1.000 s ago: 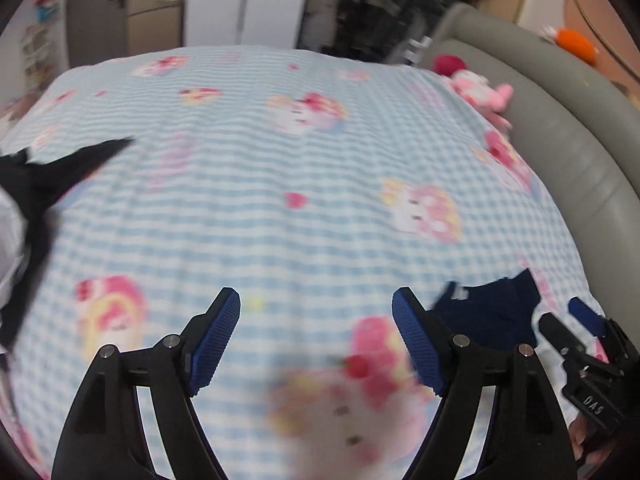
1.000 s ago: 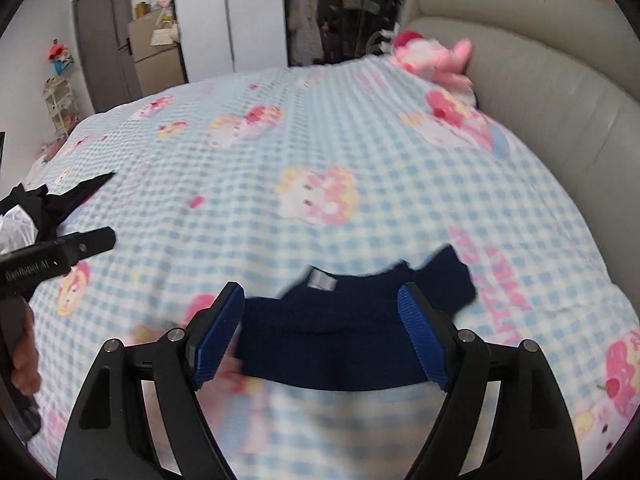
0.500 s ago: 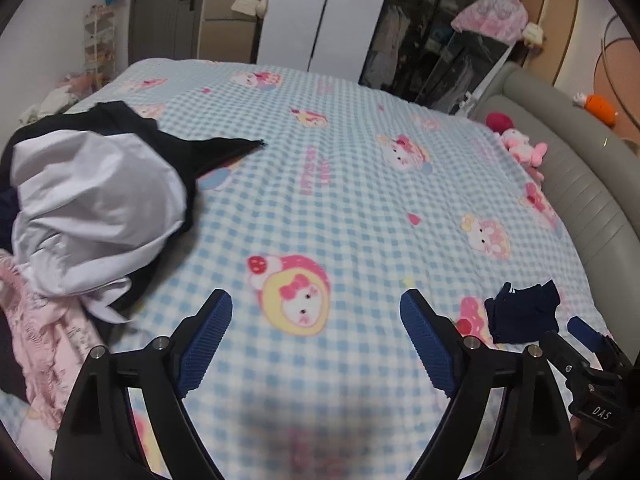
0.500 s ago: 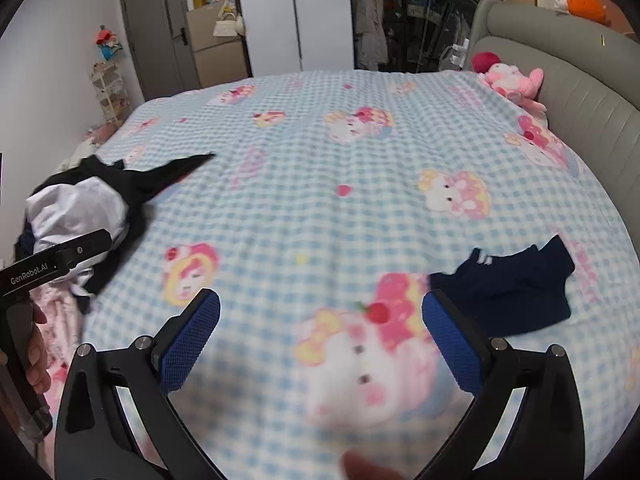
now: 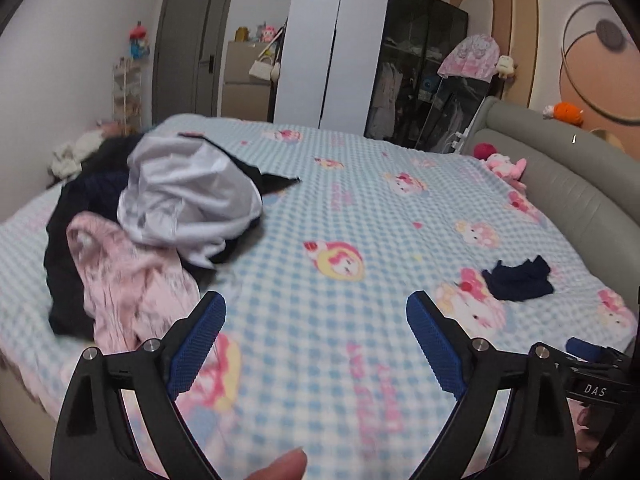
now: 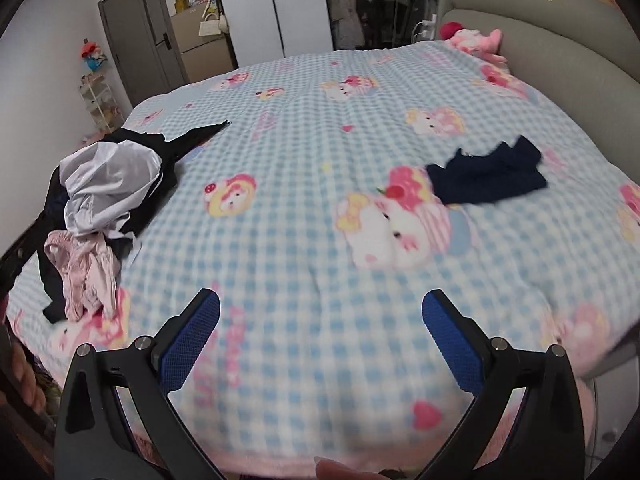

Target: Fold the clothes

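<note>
On your left, a heap of unfolded clothes (image 5: pixel 152 216), a white garment (image 5: pixel 188 196) on top of black and pink ones, sits near the left edge of the blue checked blanket (image 5: pixel 352 208). Your left gripper (image 5: pixel 316 344) is opening, nothing between its blue pads, and your right gripper (image 6: pixel 320 340) is spread wide and empty over bare blanket. To the right, a small navy garment (image 6: pixel 486 178) lies alone, well apart from the heap, near the grey headboard (image 6: pixel 560 40)
</note>
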Motion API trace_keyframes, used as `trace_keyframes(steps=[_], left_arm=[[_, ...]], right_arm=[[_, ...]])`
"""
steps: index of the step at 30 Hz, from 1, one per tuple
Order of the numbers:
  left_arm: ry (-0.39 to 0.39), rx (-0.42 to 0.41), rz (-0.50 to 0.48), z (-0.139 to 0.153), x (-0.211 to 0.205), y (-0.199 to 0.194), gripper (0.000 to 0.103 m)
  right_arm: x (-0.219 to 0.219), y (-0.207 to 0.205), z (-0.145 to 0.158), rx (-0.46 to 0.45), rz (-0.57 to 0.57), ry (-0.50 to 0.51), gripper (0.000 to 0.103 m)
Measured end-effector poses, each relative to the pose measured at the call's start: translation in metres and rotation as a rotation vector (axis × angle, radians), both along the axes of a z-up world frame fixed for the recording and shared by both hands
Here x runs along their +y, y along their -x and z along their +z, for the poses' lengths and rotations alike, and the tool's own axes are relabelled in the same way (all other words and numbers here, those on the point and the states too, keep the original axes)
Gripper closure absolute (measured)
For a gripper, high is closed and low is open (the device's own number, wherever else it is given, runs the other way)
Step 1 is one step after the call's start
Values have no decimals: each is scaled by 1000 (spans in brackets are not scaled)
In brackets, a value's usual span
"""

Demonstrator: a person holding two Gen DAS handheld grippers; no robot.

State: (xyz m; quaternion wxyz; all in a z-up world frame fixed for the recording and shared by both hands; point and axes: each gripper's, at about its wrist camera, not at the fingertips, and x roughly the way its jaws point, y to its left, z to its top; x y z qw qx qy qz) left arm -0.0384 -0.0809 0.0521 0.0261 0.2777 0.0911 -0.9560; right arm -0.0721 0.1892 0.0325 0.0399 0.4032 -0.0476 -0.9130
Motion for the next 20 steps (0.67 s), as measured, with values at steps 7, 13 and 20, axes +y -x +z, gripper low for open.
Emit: trace_keyframes(steps=[7, 13, 20], left_arm=[[2, -28, 55, -24, 21, -56, 9], [-46, -38, 63, -30, 28, -77, 9], [-29, -82, 54, -45, 34, -80, 9]], right_arm=[[11, -57, 9, 65, 48, -48, 0], [6, -85, -3, 69, 60, -20, 0], [-3, -90, -21, 41, 103, -54, 0]])
